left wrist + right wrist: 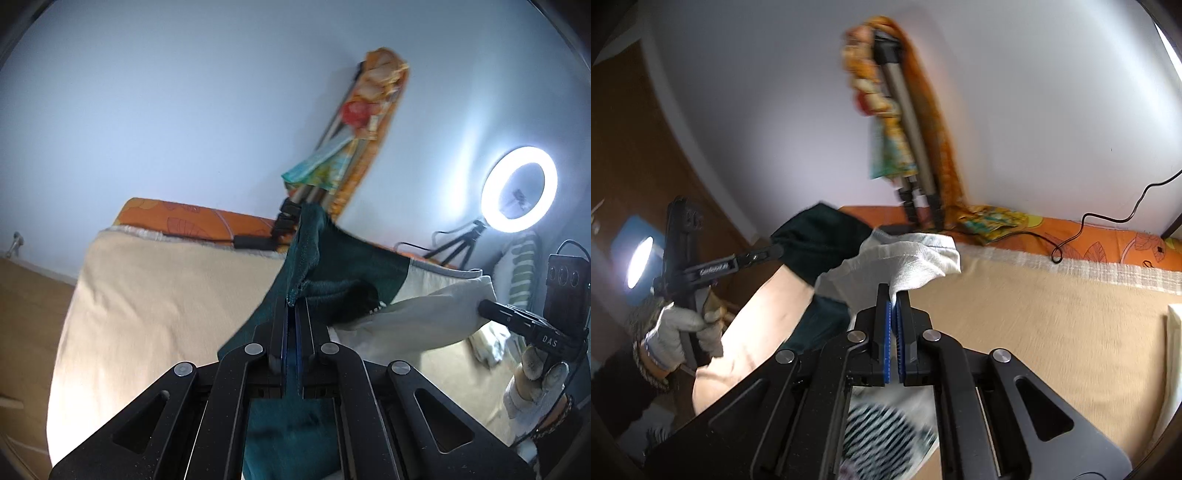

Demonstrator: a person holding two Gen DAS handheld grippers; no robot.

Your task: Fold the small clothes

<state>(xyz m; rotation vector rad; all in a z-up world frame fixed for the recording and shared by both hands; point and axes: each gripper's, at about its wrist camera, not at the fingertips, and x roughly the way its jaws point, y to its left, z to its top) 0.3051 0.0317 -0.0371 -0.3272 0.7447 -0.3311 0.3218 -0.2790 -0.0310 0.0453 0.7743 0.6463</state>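
Above a bed covered with a beige blanket [155, 295], a small garment [343, 280] is held stretched in the air between two handheld grippers. The left gripper [293, 304] is pressed together on the dark teal end of the cloth. The right gripper [893, 295] is pinched on the pale, off-white end. The garment's long axis runs straight from one tool to the other, each hand being nearest its own end, so a fold would likely be made by bringing the two ends together. A striped patch hanging under the right gripper is blurred and may be part of the same garment. A lit ring light [519, 188] is seen beyond the bed.
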